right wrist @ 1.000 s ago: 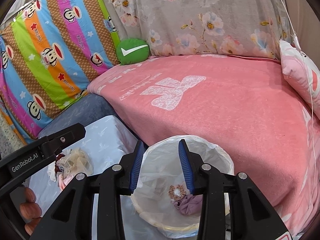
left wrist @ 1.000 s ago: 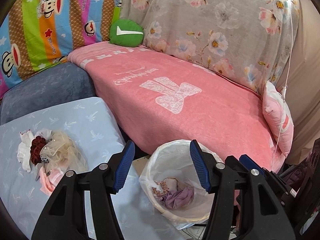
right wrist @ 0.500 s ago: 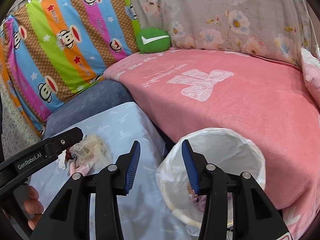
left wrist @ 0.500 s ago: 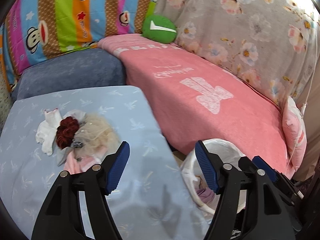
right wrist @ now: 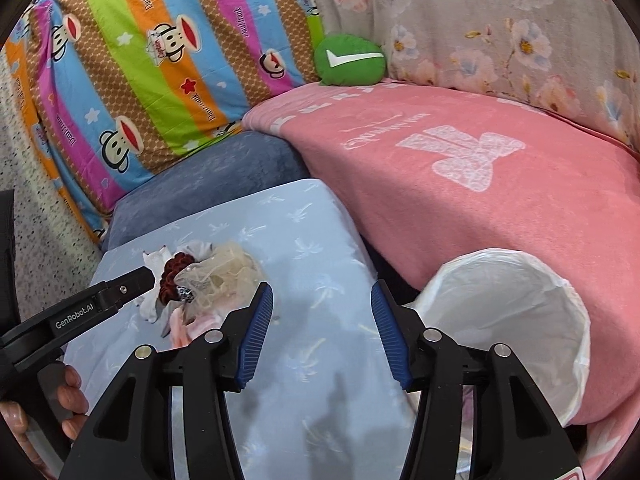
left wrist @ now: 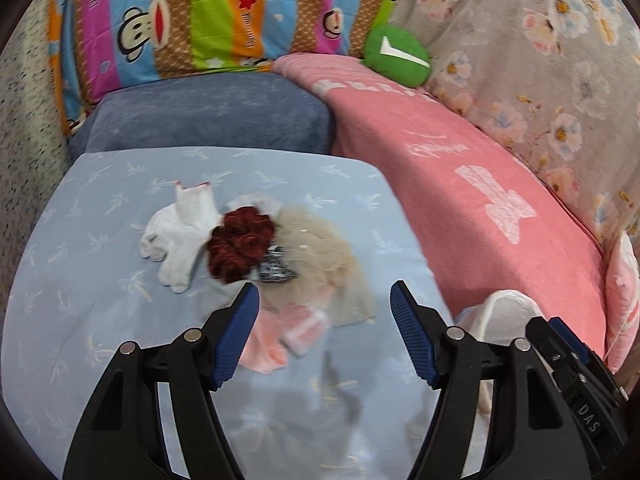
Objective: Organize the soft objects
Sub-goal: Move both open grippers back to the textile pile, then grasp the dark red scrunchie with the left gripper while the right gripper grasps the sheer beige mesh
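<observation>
Heading for the pile on the blue table; bin waiting at the table's right edge, against the pink bed.

Left gripper standing wide, empty, hovering just short of the pile, over the pink piece.
Right gripper empty, opening, over bare cloth between pile and bin.

Advising: picking one piece only, likely the red scrunchie on top; pinching at its edge to avoid dragging the beige tulle and white glove tangled beside it.

Green cushion well apart. Nothing blocking the approach.
</observation>
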A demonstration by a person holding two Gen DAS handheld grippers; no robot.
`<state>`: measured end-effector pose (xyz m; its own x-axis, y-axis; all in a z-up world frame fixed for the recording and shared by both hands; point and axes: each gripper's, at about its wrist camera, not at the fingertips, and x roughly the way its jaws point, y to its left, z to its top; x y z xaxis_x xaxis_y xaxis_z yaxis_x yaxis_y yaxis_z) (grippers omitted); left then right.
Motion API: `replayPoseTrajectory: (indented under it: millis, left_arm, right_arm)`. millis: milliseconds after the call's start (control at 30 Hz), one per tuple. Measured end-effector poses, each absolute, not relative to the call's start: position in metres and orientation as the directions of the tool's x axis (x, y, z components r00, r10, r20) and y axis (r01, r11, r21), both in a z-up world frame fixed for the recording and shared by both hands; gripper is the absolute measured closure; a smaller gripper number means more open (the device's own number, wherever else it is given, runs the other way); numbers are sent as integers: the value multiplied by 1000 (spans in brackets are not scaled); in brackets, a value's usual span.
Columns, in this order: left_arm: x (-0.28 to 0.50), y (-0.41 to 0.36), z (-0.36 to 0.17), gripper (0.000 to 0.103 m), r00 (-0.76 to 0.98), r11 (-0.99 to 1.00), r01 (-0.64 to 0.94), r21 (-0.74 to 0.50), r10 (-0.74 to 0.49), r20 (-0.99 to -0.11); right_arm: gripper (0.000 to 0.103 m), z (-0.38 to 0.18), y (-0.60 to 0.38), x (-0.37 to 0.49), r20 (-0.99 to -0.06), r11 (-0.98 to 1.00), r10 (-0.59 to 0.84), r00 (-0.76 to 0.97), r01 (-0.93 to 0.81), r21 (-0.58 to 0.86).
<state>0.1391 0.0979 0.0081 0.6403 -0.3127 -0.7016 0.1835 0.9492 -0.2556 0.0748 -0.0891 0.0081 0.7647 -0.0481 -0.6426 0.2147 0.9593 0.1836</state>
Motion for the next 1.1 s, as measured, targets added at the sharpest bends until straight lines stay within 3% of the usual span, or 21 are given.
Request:
replayPoseTrajectory:
  millis: [333, 800, 967, 1100]
  left_arm:
    - [178, 153, -15, 38, 624, 962, 64, -267, -247, -741]
    - [238, 166, -55, 42, 545, 946, 34, -323, -289, -787]
    - [249, 162, -68, 52, 510, 937, 38, -346, -316, -800]
    - [253, 161, -77, 72, 481, 926, 52, -374, -352, -803]
  right_arm:
    - [52, -10, -53, 132, -673, 958, 53, 738, 154, 244]
    - [54, -50, -14, 217, -725, 950, 134, 675, 120, 287]
    - [64, -70, -8, 233, -748, 945, 158, 645, 120, 303]
    - [85, -86, -2, 242, -770, 942, 183, 611, 114, 315]
